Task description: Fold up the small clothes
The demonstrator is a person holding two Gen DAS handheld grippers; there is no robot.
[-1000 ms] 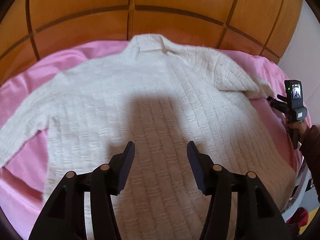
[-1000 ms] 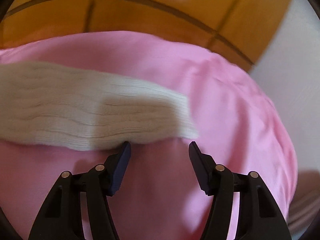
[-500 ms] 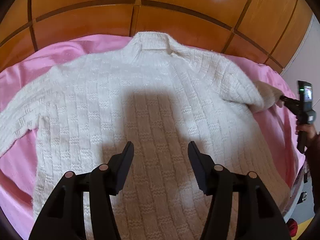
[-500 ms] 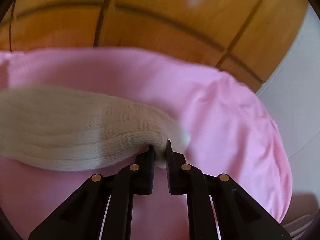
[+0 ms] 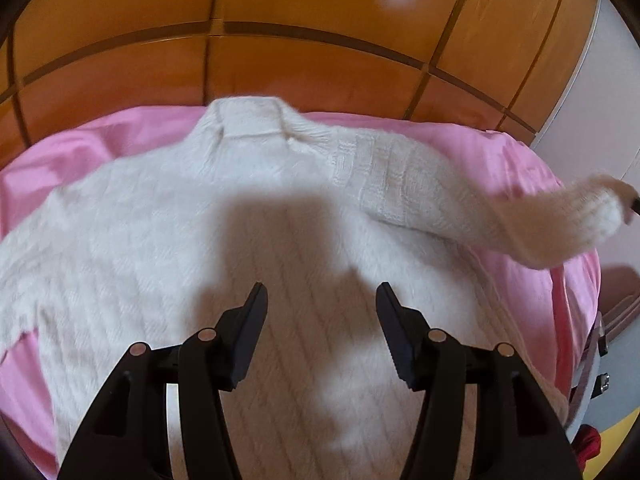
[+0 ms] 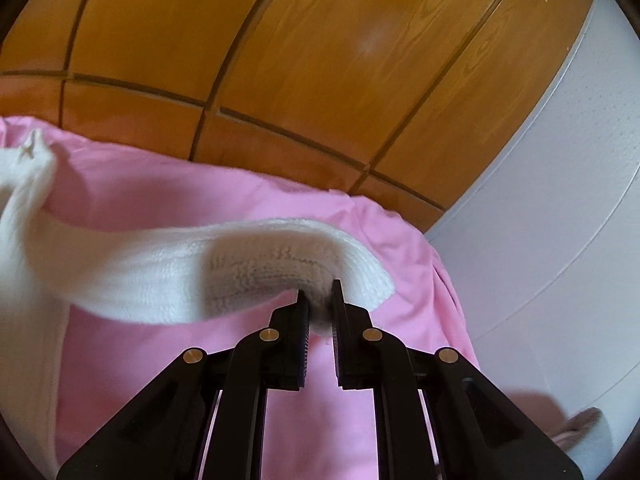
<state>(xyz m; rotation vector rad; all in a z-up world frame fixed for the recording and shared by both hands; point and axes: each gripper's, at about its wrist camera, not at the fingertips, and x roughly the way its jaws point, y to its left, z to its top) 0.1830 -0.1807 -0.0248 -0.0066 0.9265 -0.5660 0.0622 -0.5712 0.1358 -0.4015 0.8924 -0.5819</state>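
Sweater (image 5: pixel 248 248) flat on our pink sheet (image 5: pixel 100 144), folding barely begun.
Our right gripper (image 6: pixel 319 300) pinches the raised sleeve cuff (image 6: pixel 280 268); left gripper (image 5: pixel 320 300) hovers spread above; every fold remains.

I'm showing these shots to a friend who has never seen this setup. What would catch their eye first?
Most likely the fluffy white sweater spread flat across the pink sheet, filling the left wrist view under the open left gripper. Next, the right sleeve, lifted off the sheet at its cuff, pinched in the right gripper. Behind it all stands an orange wooden panelled wall.
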